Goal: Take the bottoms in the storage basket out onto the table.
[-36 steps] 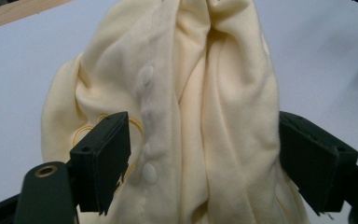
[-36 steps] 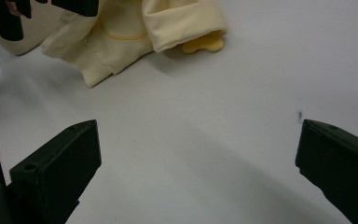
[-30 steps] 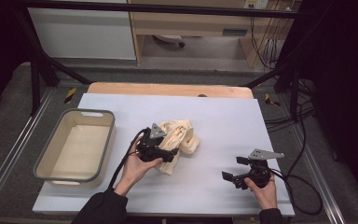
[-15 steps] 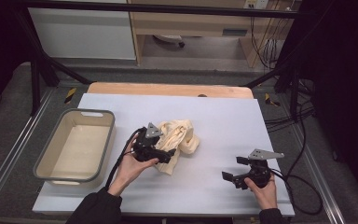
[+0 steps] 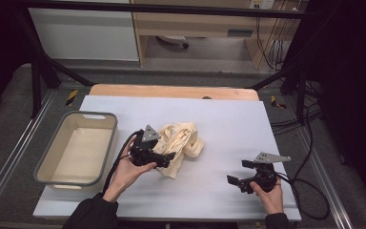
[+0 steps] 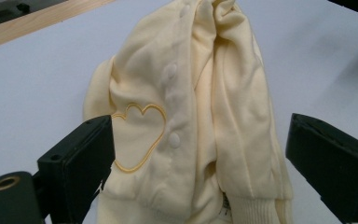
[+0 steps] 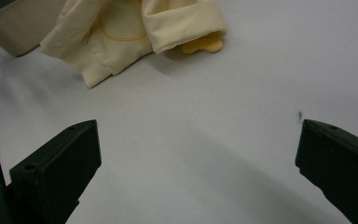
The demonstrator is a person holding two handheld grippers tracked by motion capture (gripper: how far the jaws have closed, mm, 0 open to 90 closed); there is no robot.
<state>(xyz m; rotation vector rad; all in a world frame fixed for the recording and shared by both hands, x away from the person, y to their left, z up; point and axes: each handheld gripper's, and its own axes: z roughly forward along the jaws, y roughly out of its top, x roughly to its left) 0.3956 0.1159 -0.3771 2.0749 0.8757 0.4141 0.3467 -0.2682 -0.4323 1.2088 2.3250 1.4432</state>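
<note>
Both wide-open: left hand-held gripper [image 6: 196, 158] straddles crumpled garment [image 6: 191, 107], hem cut off; right hand-held gripper [image 7: 196, 168] empty.

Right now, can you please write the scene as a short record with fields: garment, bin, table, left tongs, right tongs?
garment: pale yellow garment, crumpled on the table, with an outlined heart and snap buttons
bin: grey bin at the table's left, nothing seen inside
table: white table, wooden strip along the far edge
left tongs: left tongs open, jaws on either side of the garment, not closed on it
right tongs: right tongs open over bare table, apart from the garment
</note>
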